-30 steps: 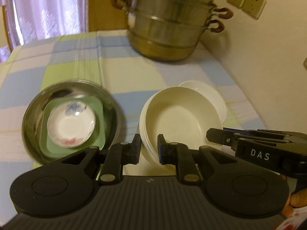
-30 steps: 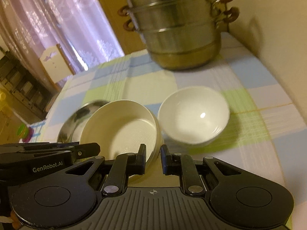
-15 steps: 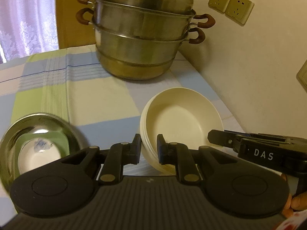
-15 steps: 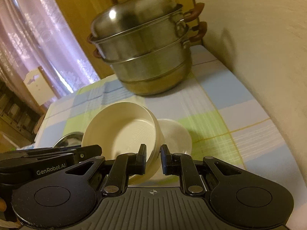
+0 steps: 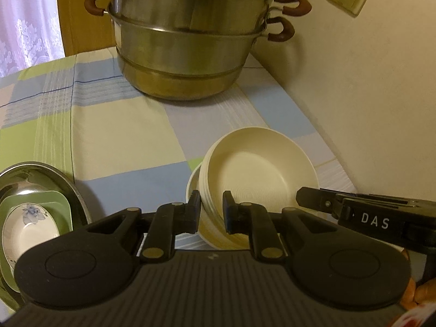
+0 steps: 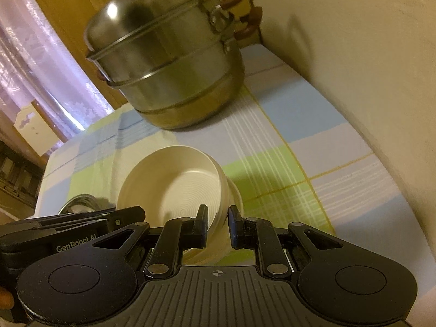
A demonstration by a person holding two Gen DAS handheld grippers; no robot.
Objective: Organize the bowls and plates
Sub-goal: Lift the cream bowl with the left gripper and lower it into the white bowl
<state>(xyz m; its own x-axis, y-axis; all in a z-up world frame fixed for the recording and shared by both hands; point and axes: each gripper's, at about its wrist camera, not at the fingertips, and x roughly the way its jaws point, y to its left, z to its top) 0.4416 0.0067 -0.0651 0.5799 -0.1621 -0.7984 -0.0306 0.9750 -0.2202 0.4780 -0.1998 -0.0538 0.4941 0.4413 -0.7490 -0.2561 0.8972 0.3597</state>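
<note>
Both the left gripper (image 5: 211,211) and right gripper (image 6: 217,224) pinch opposite rims of the cream bowl stack (image 5: 256,179). It hangs tilted at lower centre, directly over the white bowl (image 5: 192,188).

Steamer pot (image 5: 188,46) blocks far end, wall (image 5: 368,95) hems right, cloth (image 5: 117,136) between seemingly clear

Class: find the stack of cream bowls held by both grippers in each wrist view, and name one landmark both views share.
Left wrist: cream bowls, lower centre-right, rim between the fingers.
Right wrist: cream bowls, lower centre-left.
Shared landmark: steel steamer pot, behind the bowls.
</note>
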